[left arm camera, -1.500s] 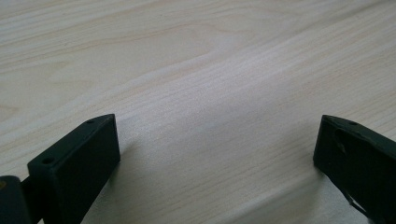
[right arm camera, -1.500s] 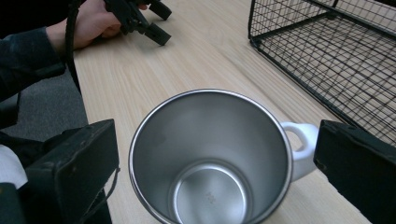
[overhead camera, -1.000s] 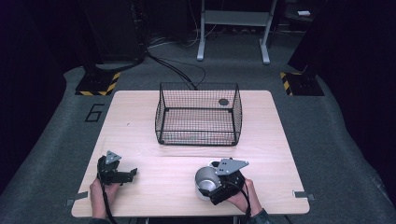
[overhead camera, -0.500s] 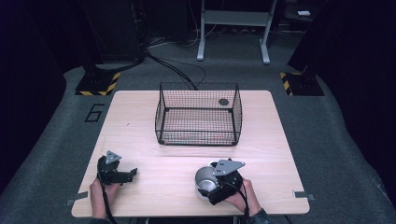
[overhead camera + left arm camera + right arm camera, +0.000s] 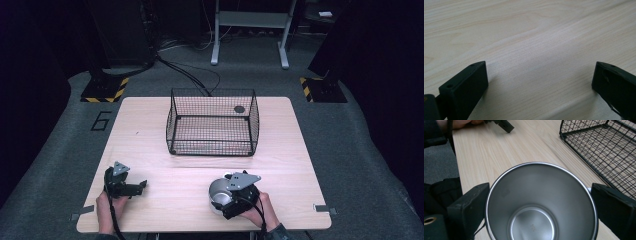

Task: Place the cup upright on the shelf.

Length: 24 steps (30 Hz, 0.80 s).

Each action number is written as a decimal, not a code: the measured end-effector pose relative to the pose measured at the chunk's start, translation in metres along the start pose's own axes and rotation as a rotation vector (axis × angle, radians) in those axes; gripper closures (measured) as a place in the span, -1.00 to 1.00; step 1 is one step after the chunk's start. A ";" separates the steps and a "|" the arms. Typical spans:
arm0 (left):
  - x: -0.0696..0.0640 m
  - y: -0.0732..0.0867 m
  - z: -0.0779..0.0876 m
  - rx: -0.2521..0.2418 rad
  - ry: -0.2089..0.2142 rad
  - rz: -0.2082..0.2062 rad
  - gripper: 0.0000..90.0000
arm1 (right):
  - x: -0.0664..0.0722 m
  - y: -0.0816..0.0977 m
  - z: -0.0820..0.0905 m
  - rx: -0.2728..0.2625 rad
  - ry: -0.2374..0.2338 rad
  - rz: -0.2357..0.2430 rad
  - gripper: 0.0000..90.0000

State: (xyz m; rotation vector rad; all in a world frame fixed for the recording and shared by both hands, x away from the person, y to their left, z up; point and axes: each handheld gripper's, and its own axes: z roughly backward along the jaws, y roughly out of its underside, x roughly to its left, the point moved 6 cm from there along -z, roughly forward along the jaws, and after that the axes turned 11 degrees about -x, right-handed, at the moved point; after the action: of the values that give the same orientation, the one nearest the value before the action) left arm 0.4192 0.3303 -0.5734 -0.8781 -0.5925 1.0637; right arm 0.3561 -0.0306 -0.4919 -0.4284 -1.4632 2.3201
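My left gripper (image 5: 141,185) rests on the pale wooden table (image 5: 150,130), jaws spread wide over bare wood. Mid-table stands the black wire-mesh basket (image 5: 212,150). At the near right edge, my right gripper (image 5: 219,204) brackets the round polished steel cup (image 5: 541,202), jaws beside its rim; contact uncertain.

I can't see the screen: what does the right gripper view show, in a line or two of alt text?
A shiny steel cup, seen from above and empty inside, sits between the right gripper's two black jaws, which flank its rim. It stands on a pale wooden table, with a black wire basket at upper right and the other gripper at the top edge.
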 end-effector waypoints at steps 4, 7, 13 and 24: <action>0.000 0.000 0.000 0.005 0.002 -0.001 -0.99 | 0.000 0.000 0.000 -0.002 -0.004 0.011 -0.89; 0.000 0.000 0.000 0.006 0.002 -0.001 -0.99 | 0.000 0.001 0.001 -0.007 -0.004 0.004 -0.88; 0.000 0.000 0.000 0.005 0.001 -0.001 -0.99 | -0.001 0.001 0.000 -0.025 0.005 -0.003 -0.88; 0.000 0.000 0.000 0.003 0.001 -0.001 -0.99 | 0.000 0.000 0.000 -0.017 0.007 -0.007 -0.87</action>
State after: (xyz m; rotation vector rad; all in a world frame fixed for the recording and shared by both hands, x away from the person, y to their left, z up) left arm 0.4190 0.3304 -0.5732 -0.8757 -0.5903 1.0633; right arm 0.3559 -0.0311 -0.4919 -0.4344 -1.4798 2.3001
